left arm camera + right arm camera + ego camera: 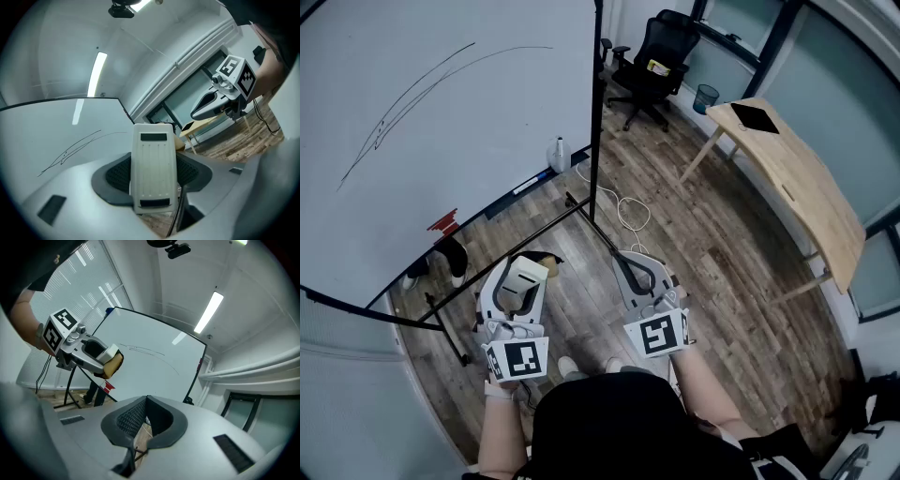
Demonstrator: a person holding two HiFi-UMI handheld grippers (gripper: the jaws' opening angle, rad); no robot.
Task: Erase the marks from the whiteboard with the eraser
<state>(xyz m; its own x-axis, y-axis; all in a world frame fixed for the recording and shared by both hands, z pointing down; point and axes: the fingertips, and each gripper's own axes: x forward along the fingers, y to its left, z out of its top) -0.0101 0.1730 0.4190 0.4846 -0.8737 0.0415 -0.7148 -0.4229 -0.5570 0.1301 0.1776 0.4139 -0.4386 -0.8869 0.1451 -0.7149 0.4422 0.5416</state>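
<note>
Left claw clamps the whiteboard eraser, well short of the pen marks on the whiteboard; right claw is closed, empty. Best to press the felt flat and wipe along them.

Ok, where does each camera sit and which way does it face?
Head view: on the head, facing steeply down at floor, whiteboard; left gripper, right gripper, forearms show.
Left gripper view: along fingers shut on the eraser, toward whiteboard; right gripper shows.
Right gripper view: along shut, empty fingers, toward whiteboard; left gripper shows.
All share the whiteboard's marks.
</note>
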